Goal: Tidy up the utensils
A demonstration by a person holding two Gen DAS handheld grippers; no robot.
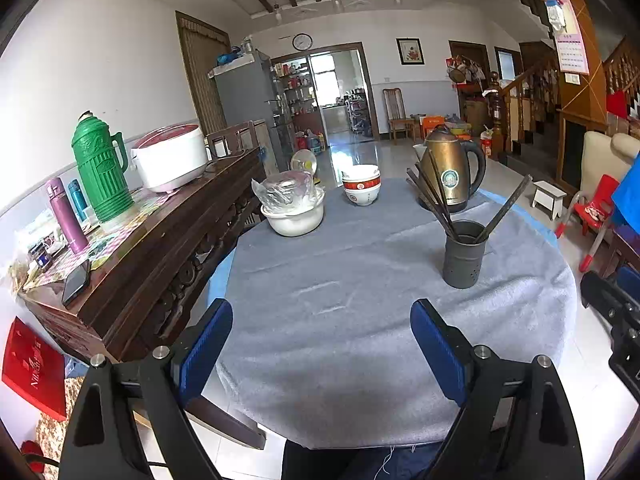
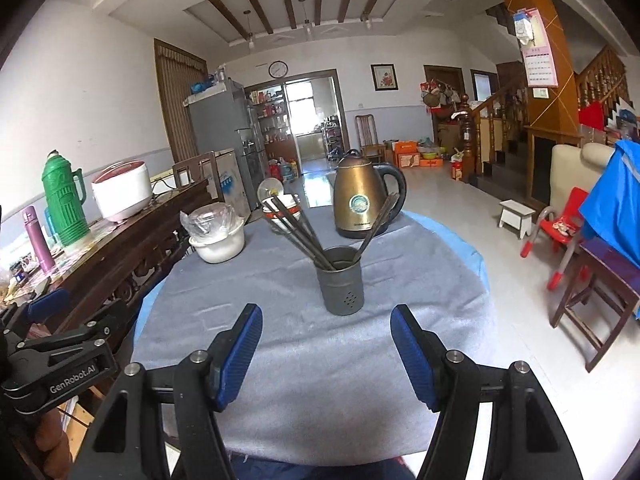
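The left claw (image 1: 322, 344) is a black moulded plastic frame carrying two long fingers faced with ribbed blue rubber pads (image 1: 206, 350). Round silver screw heads (image 1: 161, 352) sit at each finger's pivot and on the outer arms, and triangular cut-outs pierce the black side struts. The right claw (image 2: 326, 356) is built the same: matt black struts, blue textured pads (image 2: 412, 360), bright silver pins (image 2: 453, 356). Seen from the right wrist view, the left claw's black body bears white lettering reading "GenRobot.AI" (image 2: 72, 379), with small silver bolts along its linkage.
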